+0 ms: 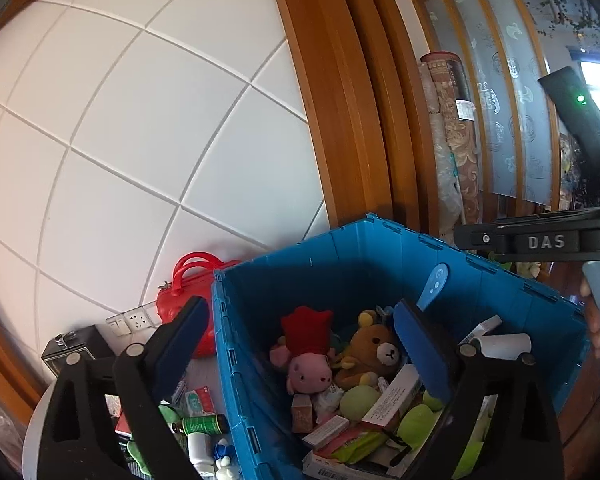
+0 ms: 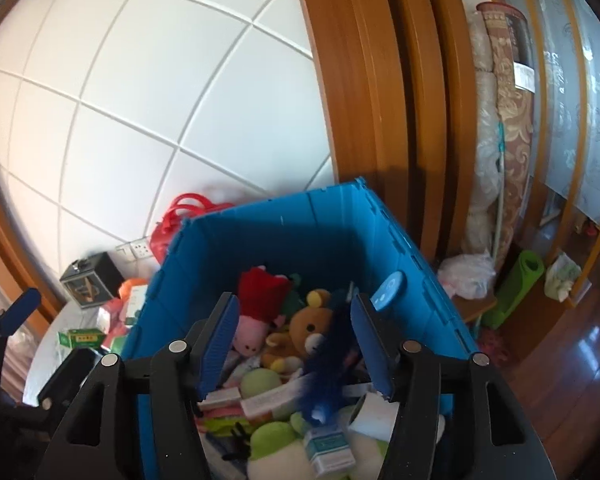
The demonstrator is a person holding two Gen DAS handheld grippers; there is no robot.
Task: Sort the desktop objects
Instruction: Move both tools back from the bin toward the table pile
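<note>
Left gripper (image 1: 300, 354): jaws spread wide, nothing between the pads; left finger hangs over the table, right finger over the bin.
Right gripper (image 2: 294, 346): jaws apart over the bin; a blurred blue feathery item (image 2: 328, 376) sits in the gap, touching neither pad as far as can be told.
Bin (image 1: 380, 256): blue crate, open top, standing on the table edge beside the tiled wall.
Bin contents: pink pig plush (image 1: 306, 372) with red dress, brown bear plush (image 1: 374, 354), green balls, small boxes (image 1: 392, 400), a white roll (image 1: 504, 346), all heaped together.
Table (image 1: 34, 432): white, left of the bin; bears a green bottle (image 1: 202, 425), a white bottle (image 1: 199, 446) and a green-red box (image 1: 198, 400).
Behind table: red bag (image 1: 188, 300) against the wall, black box (image 1: 74, 350) near it.
Right side: wooden door frame, rolled rugs (image 2: 504, 132) standing upright.
</note>
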